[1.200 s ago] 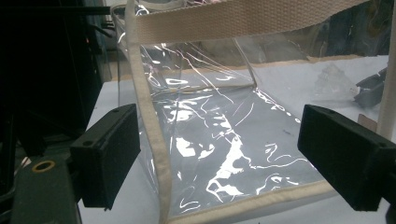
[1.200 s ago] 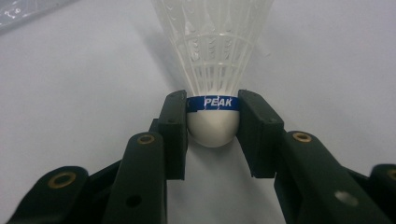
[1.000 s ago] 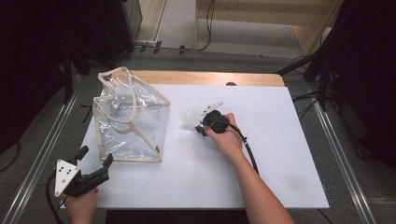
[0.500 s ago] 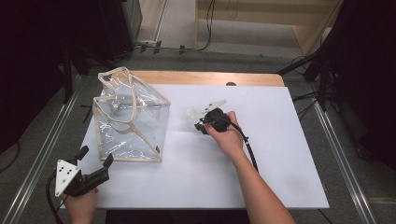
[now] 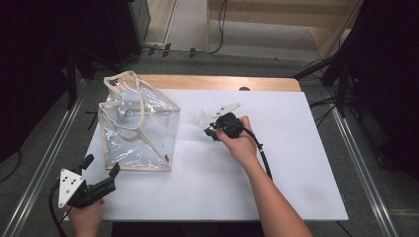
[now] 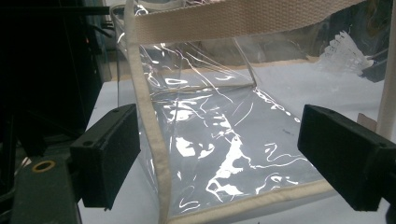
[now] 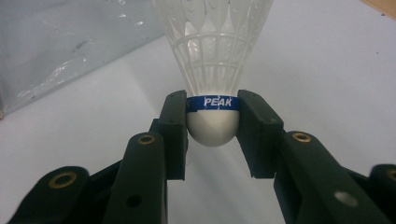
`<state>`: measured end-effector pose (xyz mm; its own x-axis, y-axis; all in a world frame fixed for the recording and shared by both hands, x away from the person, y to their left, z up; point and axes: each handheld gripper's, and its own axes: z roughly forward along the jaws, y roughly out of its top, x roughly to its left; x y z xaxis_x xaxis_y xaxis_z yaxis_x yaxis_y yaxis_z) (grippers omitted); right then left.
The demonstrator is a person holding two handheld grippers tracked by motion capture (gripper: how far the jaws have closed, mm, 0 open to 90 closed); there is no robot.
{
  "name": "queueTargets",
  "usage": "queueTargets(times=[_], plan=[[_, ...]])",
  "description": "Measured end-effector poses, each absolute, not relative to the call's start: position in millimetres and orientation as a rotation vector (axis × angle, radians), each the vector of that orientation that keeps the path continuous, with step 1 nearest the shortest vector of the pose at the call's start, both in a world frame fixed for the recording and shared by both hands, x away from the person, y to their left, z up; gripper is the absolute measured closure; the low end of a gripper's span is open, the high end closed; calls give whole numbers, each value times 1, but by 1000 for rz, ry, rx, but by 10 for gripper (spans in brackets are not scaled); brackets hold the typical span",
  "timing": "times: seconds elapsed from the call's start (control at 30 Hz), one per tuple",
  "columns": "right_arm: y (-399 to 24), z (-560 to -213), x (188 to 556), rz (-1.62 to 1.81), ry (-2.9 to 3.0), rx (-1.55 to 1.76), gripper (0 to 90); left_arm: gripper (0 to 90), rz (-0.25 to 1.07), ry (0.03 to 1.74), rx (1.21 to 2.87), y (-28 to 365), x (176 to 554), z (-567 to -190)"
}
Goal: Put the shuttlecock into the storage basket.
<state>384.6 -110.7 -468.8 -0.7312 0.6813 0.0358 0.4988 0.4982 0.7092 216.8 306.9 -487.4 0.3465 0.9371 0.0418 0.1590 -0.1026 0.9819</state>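
The bag was of clear, glossy plastic film, creased and throwing bright white glare, and its edges and handles were bound in cream woven cloth webbing with a coarse, matt weave. The shuttlecock had a skirt of translucent white plastic moulded in a fine ribbed lattice, a smooth white rounded cap with a slight sheen, and a glossy blue printed band. The right gripper and the left gripper were of matt black plastic with brass-coloured metal eyelets; the left one's pads looked faintly grainy. The table carried a smooth, matt white sheet, with pale wood along its far edge.
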Motion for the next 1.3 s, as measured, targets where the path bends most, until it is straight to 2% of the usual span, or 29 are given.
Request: queueTargets(times=[1.3], plan=[[-91,-430,379,1201,2481,934,624,137,910,1030,1537,307,217,-487]])
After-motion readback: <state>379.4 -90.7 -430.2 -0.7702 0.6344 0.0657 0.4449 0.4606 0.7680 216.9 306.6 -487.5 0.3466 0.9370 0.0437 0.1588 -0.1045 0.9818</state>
